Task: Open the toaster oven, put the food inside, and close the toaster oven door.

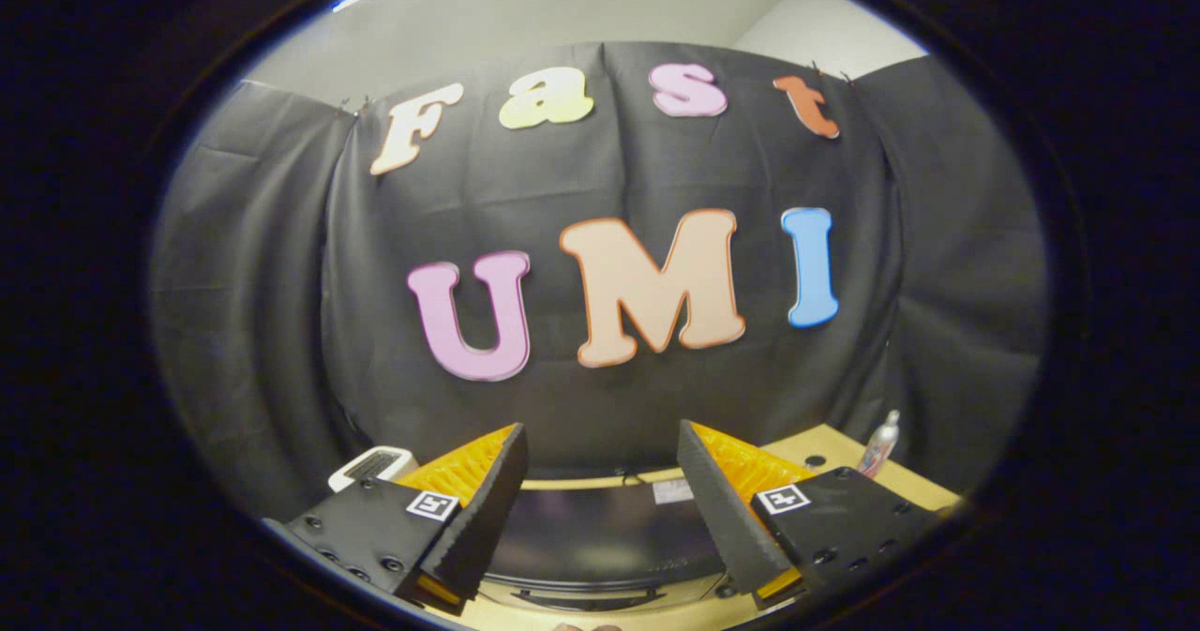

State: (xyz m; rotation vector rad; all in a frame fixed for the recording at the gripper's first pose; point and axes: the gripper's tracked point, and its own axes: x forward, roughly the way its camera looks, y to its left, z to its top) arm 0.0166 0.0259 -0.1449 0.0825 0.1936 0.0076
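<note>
My gripper (600, 434) is open, held high, with nothing between its fingers. Below and between the fingers lies the dark, glossy toaster oven (600, 537), seen from above. A curved dark bar, probably its door handle (581, 598), shows at its near edge. I cannot tell whether the door is open or closed. The oven stands on a light wooden table (825, 448).
A small white device (370, 467) with a dark slotted top sits beyond the left finger. A small bottle (878, 443) stands on the table beyond the right finger. The booth's black cloth wall hangs close behind the table.
</note>
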